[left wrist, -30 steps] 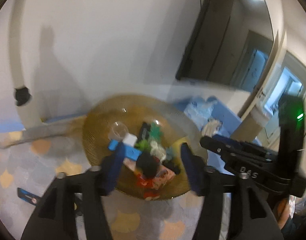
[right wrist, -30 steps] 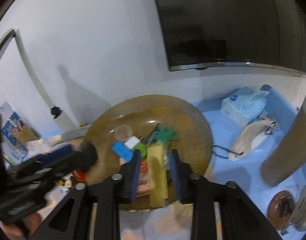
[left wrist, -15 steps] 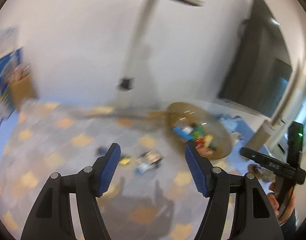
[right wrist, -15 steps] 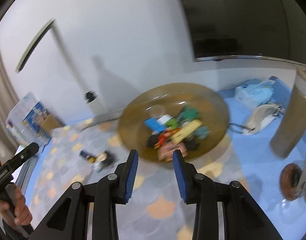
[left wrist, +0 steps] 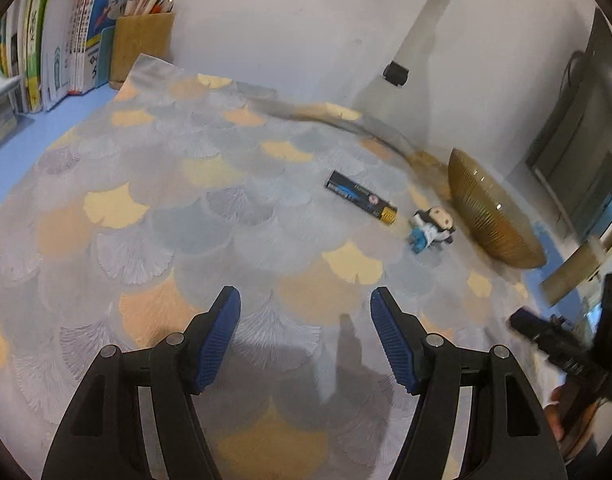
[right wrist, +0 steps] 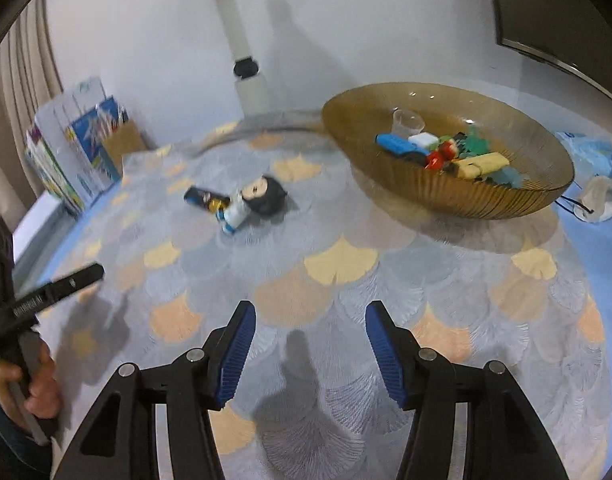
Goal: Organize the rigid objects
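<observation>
Figurine (right wrist: 247,200) and dark battery-like box (left wrist: 361,198), the two rigid items not yet in the amber bowl (right wrist: 458,196), lie touching or nearly so on the scallop-patterned mat (left wrist: 153,184), near the bowl's left side in the right wrist view. Left gripper (left wrist: 305,336): jaws spread wide, nothing between the blue pads (left wrist: 221,340), poised over bare mat with both loose items well ahead and to its right. Right gripper (right wrist: 309,350): jaws likewise apart and empty, the figurine ahead and slightly left, the bowl ahead and right. One second ago both grippers were over the bowl, the right one closed on a yellow block (right wrist: 482,164); that block now rests among the small toys, blue piece and clear cup in the bowl, and both grippers have drawn back to the open mat. The change indicates one deposit completed and the hands repositioned for the next pick. Judged from this layout, the figurine is the nearer candidate for the right gripper; its rounded head and small body suggest a grasp across the torso. The flat box lies low on the mat and may call for a shallow, careful approach. Books and a pen holder (left wrist: 143,46) stand at the mat's far corner.
</observation>
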